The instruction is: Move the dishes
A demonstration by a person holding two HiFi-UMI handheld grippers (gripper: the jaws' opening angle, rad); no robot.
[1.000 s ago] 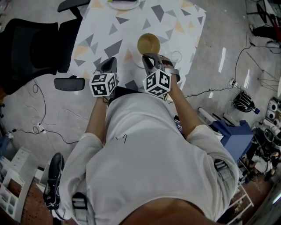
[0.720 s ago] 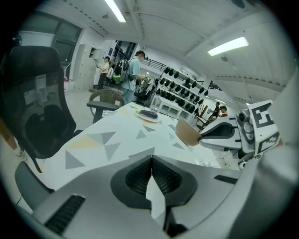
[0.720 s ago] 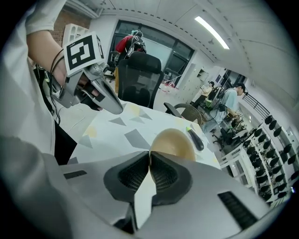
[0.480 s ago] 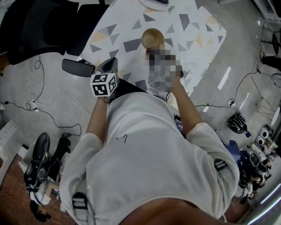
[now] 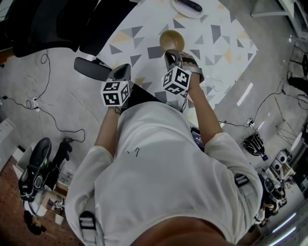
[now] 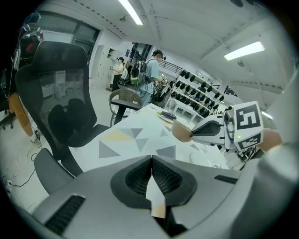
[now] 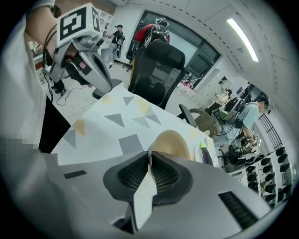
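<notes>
Right tongs (image 7: 150, 154) pinch bowl (image 7: 174, 139) rim (left tongs (image 6: 152, 159) closed).

- bowl (image 7: 172, 142): smooth tan surface, matt with a faint sheen.
- right gripper (image 7: 150, 156) and left gripper (image 6: 152, 161): smooth matt grey plastic shells, with black ribbed pads that look rubbery.
- marker cubes (image 5: 114, 92): matt white faces with black print.
- table (image 5: 149, 19): smooth top with printed triangles and a low sheen.
- plate (image 5: 179, 10) at the table's far edge: white and smooth.
- floor (image 5: 62, 86): polished grey, glossy where the lights reflect.
- chair (image 6: 56, 84): black mesh back.
- shirt (image 5: 163, 168): white cloth, softly creased.
</notes>
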